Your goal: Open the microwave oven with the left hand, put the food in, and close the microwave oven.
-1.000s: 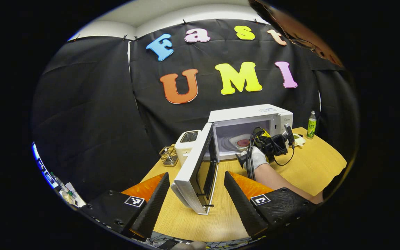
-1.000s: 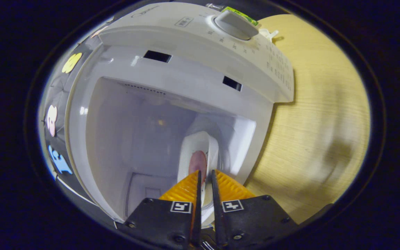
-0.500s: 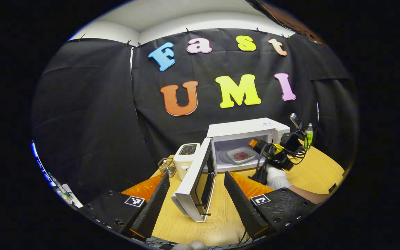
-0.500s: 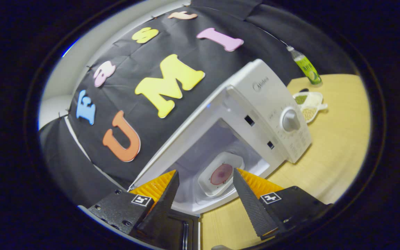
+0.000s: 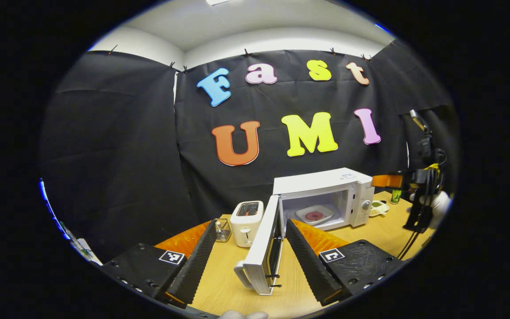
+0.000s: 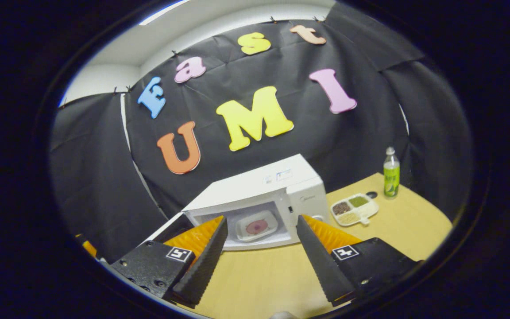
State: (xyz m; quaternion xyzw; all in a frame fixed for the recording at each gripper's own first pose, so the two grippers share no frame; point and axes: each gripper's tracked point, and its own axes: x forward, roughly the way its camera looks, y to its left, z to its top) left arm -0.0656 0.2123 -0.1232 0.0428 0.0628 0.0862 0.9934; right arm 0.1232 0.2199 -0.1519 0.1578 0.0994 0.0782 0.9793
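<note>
The white microwave (image 5: 326,188) stands on the wooden table (image 5: 383,230) with its door (image 5: 264,248) swung wide open to the left. Inside sits a white plate with a round reddish piece of food (image 5: 314,215). My left gripper (image 5: 250,252) is open and empty, lifted well in front of the door's edge. In the right gripper view the microwave (image 6: 259,190) and the plate of food (image 6: 257,227) lie ahead between the fingers of my right gripper (image 6: 259,248), which is open, empty and well back from the cavity. A gloved hand (image 5: 438,204) holds the right gripper (image 5: 381,180) at the far right.
A white toaster (image 5: 246,217) and a small wire basket (image 5: 222,228) stand left of the microwave. To its right are a divided dish of grains (image 6: 353,208) and a green-labelled bottle (image 6: 391,173). Bare tabletop (image 6: 255,283) lies in front of the microwave.
My right gripper let go of the plate inside the microwave, opened, and drew back out to the right. My left gripper pulled back from the door. The door stays open.
</note>
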